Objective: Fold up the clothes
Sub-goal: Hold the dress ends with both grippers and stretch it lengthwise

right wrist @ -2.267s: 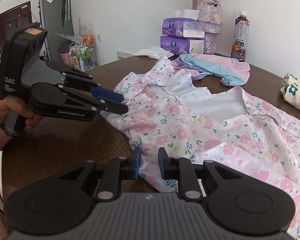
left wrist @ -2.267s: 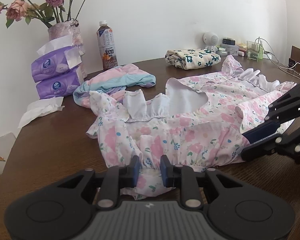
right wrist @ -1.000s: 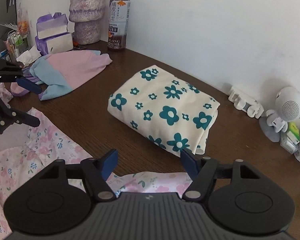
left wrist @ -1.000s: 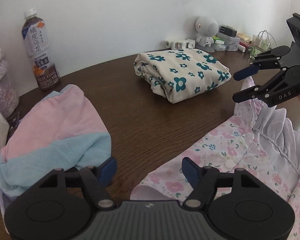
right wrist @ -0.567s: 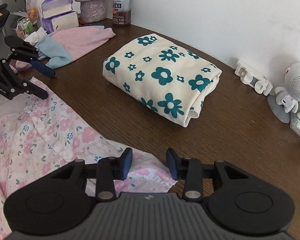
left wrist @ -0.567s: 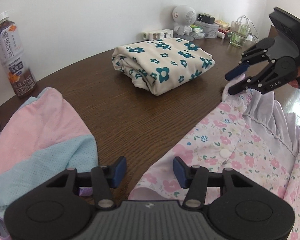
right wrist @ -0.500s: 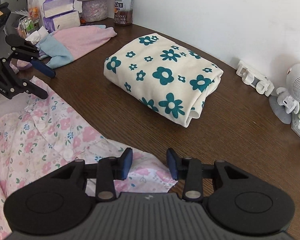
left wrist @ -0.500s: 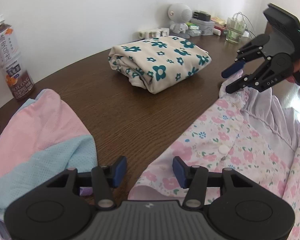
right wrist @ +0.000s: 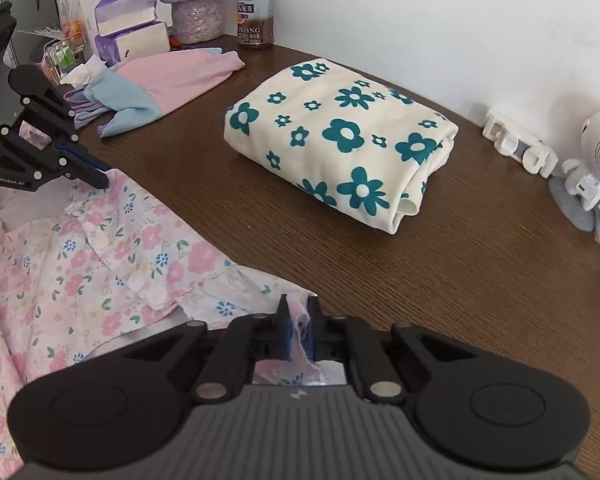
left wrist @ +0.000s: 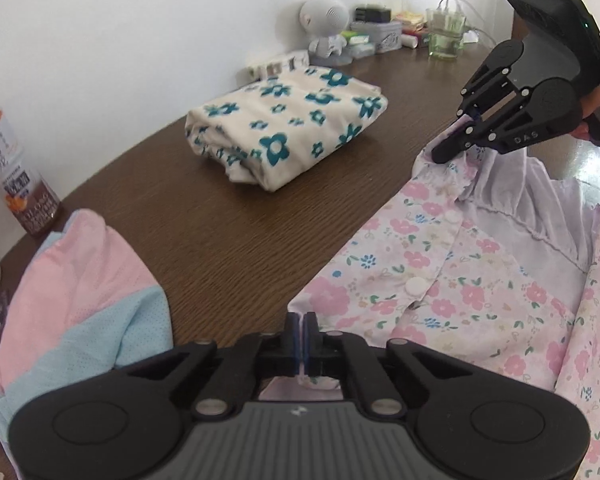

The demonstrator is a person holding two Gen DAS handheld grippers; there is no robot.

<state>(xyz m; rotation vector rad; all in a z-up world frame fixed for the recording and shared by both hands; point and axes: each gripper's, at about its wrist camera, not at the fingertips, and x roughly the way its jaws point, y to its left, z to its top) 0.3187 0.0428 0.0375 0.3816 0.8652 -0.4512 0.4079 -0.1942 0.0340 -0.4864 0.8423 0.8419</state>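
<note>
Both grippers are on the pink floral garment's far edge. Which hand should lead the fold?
Probably neither: left gripper and right gripper are each shut on the pink floral garment, at opposite ends of its far edge. Move both together.

Tea bottle (right wrist: pixel 255 4), tissue packs (right wrist: pixel 130 26), white figurine (left wrist: pixel 326 26) on table (right wrist: pixel 480 280).

Bare brown surface (right wrist: pixel 440 280) lay open beside the folded flowered bundle (right wrist: pixel 340 140), pink-and-blue garment (left wrist: pixel 72 280) crowding one side, clutter (left wrist: pixel 380 36) lining the wall
</note>
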